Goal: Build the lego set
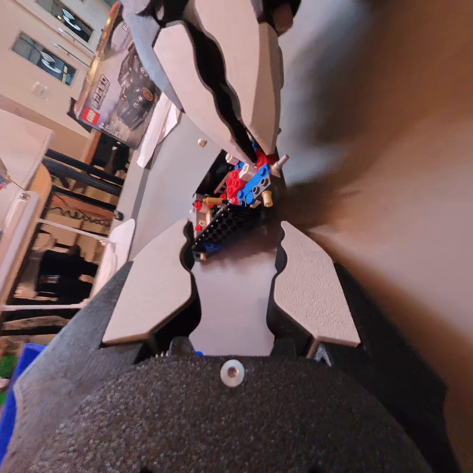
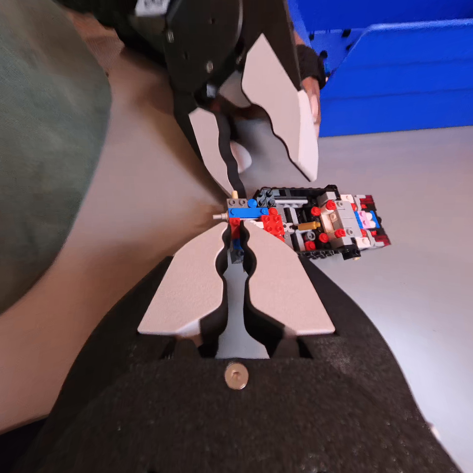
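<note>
Two grippers: both were at the lego car.
Right gripper: clenched on the car's near end.
Left gripper: spread wide, one fingertip touching the car's far corner.
Car: rested on the grey table.

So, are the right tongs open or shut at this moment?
Shut. In the right wrist view the right tongs are closed on the red and blue end of the lego car. The left tongs stand open.

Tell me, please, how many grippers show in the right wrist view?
2. The right gripper, at bottom centre, is shut on the left end of the lego car; the left gripper is at the top, open.
</note>
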Action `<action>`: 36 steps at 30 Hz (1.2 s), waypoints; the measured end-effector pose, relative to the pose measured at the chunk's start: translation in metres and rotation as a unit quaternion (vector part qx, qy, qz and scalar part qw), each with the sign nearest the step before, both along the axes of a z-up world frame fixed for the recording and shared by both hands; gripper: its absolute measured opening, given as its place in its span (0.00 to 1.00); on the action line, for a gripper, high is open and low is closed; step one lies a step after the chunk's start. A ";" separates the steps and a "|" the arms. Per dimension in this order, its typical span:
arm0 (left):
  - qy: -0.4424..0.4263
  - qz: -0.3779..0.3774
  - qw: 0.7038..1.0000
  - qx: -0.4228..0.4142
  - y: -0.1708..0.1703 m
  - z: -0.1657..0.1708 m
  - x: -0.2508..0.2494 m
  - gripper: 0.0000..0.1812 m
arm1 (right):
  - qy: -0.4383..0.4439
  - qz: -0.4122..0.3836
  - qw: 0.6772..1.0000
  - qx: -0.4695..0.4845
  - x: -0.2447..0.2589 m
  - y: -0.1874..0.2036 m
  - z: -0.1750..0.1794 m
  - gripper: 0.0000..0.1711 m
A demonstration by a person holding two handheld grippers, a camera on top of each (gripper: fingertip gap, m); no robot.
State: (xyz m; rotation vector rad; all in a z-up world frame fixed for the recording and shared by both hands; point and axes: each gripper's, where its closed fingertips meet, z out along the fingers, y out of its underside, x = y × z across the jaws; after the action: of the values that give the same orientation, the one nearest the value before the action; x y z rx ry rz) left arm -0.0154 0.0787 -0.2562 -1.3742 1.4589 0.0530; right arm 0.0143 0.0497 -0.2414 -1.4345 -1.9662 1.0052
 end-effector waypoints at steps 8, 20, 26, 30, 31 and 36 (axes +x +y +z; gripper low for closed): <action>0.045 -0.013 0.990 0.133 0.005 0.018 0.014 0.17 | 0.058 0.012 0.996 -0.067 -0.005 -0.011 0.030 0.03; -0.045 -0.032 0.997 0.050 -0.002 0.044 0.013 0.17 | -0.005 -0.038 0.933 0.357 -0.004 0.011 0.040 0.14; -0.086 -0.051 0.995 0.022 -0.008 0.055 0.011 0.16 | 0.057 -0.038 0.918 0.391 -0.010 0.014 0.051 0.10; -0.109 -0.066 0.992 0.002 -0.013 0.061 0.013 0.16 | 0.076 -0.042 0.914 0.396 -0.012 0.014 0.055 0.10; -0.113 -0.066 0.991 -0.004 -0.014 0.061 0.013 0.16 | 0.076 -0.043 0.915 0.393 -0.012 0.014 0.056 0.10; -0.153 -0.087 0.982 -0.067 -0.022 0.068 0.013 0.16 | 0.095 -0.035 0.911 0.399 -0.013 0.005 0.066 0.09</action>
State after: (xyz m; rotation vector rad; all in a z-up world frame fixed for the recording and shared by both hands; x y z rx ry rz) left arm -0.0024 0.0572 -0.1883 -1.2900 1.3342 -0.3601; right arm 0.0016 0.0546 -0.1758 -0.8867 -1.8307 0.2143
